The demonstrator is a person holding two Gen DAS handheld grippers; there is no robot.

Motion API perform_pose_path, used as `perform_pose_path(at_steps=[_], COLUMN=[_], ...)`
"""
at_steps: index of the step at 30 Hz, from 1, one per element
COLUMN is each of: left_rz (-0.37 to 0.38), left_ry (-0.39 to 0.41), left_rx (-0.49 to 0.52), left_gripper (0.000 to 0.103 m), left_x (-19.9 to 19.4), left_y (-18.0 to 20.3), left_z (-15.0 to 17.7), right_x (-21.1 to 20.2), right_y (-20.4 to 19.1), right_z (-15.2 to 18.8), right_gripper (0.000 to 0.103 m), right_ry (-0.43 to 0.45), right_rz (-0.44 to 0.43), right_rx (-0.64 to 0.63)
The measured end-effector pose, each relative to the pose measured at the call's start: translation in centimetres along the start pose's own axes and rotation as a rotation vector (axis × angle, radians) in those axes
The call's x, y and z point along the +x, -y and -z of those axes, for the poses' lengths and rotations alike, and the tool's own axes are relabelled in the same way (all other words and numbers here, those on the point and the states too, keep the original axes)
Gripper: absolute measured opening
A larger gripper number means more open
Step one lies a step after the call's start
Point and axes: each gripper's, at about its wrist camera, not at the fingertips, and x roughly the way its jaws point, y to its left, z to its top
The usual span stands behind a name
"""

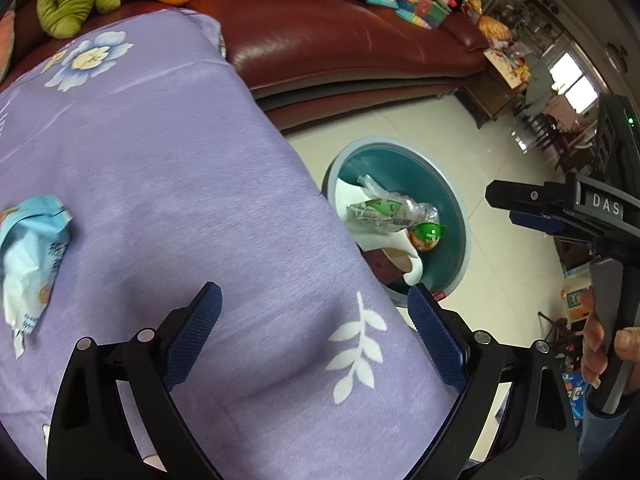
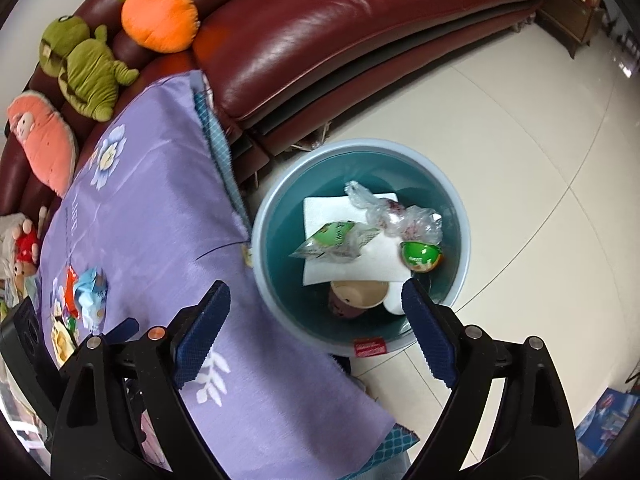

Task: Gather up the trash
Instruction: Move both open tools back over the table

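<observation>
A dark red leather sofa (image 2: 360,28) is curving behind the round teal plastic bin (image 2: 460,216), with a green frog plush (image 2: 90,68) and an orange pumpkin plush (image 2: 160,12) sitting on its seat. A lilac flower-printed cloth (image 1: 180,184) is covering the surface just beside the bin, its edge hanging next to the bin's rim.

The bin is standing on the pale tiled floor and is already holding trash: a flat white paper sheet (image 2: 324,216), a crumpled clear plastic bag (image 2: 404,216) lying on the sheet, a clear wrapper with a green label (image 2: 332,240) beside it, a brown paper cup (image 2: 358,296) lying on its side nearer the cameras, and a small green-lidded cup (image 2: 420,256) at the sheet's far corner.

A crinkled light blue and white wrapper (image 1: 34,260) is lying on the cloth, well apart from the bin and untouched.

The right gripper (image 2: 316,300) is hovering over the bin's near rim, its blue-padded fingers spread wide and holding nothing. The left gripper (image 1: 316,300) is hanging over the cloth's edge next to the bin, likewise spread apart and empty.
</observation>
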Motion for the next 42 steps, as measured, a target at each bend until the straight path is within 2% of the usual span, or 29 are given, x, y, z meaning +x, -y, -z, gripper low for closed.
perform_pose_path(at_steps=[9,17,31,39,42], left_rz=[-0.018,-0.063,-0.218,-0.289,-0.284], left_ry=[0.056,0.106,0.165,0.162,0.159], left_rx=[-0.06,-0.112,-0.263,-0.222,-0.226], left_gripper=[0.097,0.097,0.097,0.097,0.097], left_x=[-3.4,-6.6,-11.7,-13.1,-13.4], left_y=[-2.8,-7.5,-20.5,-24.3,-25.2], left_z=[1.5,3.7,7.7,7.3,7.3], right_x=[-1.1,-0.6,5.1,8.3,10.0], right_y=[-4.9,-10.1,-22.3,-27.9,-30.0], right_z=[1.5,3.3,5.9,5.6,5.7], right_gripper=[0.084,0.084,0.084,0.084,0.084], right_ry=[-0.002,-0.039,-0.175,-0.221,-0.255], right_rz=[-0.004,-0.025,-0.117,-0.168,-0.196], right_rx=[-0.08,-0.148,-0.251,-0.262,-0.279])
